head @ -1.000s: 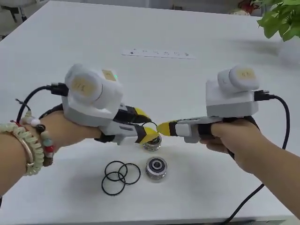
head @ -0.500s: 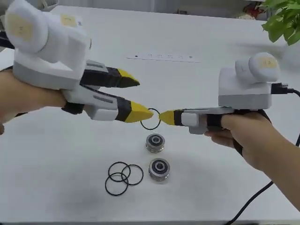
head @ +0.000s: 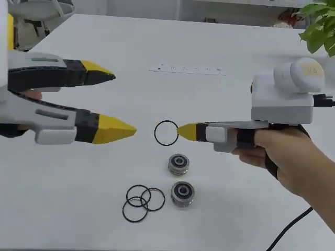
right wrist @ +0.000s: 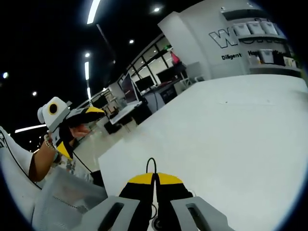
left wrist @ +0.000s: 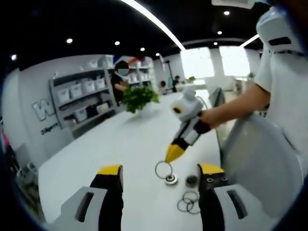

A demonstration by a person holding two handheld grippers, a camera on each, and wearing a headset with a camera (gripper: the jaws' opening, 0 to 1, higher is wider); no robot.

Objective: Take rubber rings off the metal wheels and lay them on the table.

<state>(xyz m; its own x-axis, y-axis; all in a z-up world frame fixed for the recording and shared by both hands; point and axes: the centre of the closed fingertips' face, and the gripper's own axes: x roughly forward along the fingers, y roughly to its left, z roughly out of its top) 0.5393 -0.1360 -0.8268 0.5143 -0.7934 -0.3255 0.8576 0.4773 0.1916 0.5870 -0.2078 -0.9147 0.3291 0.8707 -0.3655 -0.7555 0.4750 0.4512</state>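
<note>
Left hand-held gripper (head: 124,103) wide, right (head: 181,132) clamped.

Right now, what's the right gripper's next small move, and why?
Probably lower the right gripper toward the three laid rings and open it: its shut jaws hold a rubber ring in the air, off both wheels.
</note>
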